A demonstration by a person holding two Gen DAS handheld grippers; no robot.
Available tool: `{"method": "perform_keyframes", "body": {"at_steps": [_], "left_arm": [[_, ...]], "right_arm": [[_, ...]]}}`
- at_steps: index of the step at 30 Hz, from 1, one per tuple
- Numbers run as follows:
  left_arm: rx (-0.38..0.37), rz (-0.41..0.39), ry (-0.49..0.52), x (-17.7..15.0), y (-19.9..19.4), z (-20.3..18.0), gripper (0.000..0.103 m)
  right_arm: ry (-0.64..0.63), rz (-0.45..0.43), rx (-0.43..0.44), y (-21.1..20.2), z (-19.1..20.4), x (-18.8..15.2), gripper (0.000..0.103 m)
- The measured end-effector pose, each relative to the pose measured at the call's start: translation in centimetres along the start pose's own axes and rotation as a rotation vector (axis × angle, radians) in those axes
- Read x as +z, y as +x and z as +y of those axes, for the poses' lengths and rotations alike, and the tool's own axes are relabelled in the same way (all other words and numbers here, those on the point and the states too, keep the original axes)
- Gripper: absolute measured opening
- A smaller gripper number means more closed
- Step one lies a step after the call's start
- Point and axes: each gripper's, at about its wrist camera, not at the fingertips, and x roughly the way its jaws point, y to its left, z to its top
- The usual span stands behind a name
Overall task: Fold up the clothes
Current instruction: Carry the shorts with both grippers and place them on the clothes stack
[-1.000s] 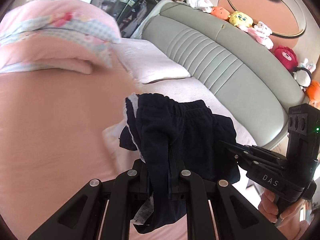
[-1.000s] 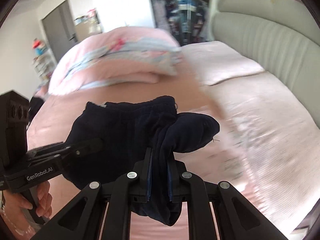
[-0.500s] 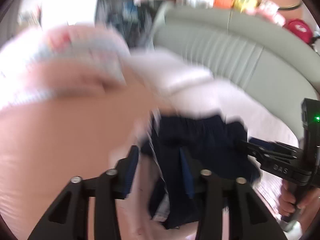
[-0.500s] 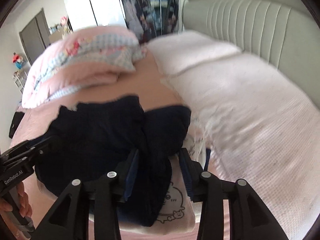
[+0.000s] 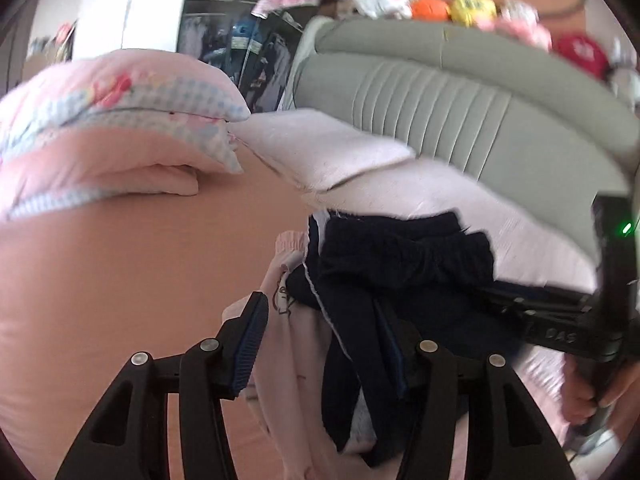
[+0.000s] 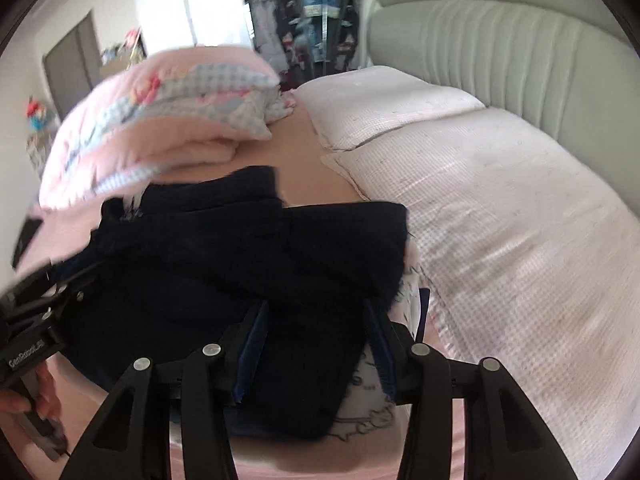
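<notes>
Navy shorts (image 6: pixel 256 264) lie on pink top (image 5: pixel 296 344) on bed (image 5: pixel 120 280). Both grippers, L (image 5: pixel 328 344) & R (image 6: pixel 316 344), just been opening, spread, cloth loose between. Risk: pulling back snags fabric, undoes fold.

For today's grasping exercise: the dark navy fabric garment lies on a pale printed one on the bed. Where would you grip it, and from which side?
Grip the dark navy fabric garment at its gathered waistband, the thick far edge. That edge probably holds better than the limp, bunched near cloth. Come from above, likely sparing the pale printed garment beneath.
</notes>
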Motion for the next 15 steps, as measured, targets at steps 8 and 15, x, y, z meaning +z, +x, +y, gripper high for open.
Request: {"method": "perform_keyframes", "body": {"at_steps": [8,15], "left_arm": [[0.037,0.058,-0.02,0.4,-3.7,-0.2,0.051],[0.19,0.042,-0.174,0.1,-11.4,9.2,0.086]], "right_arm": [[0.067,-0.003,-0.037,-3.4,2.9,0.0,0.069],[-0.018,0.046,-0.037,-5.3,10.4,-2.2,0.087]]}}
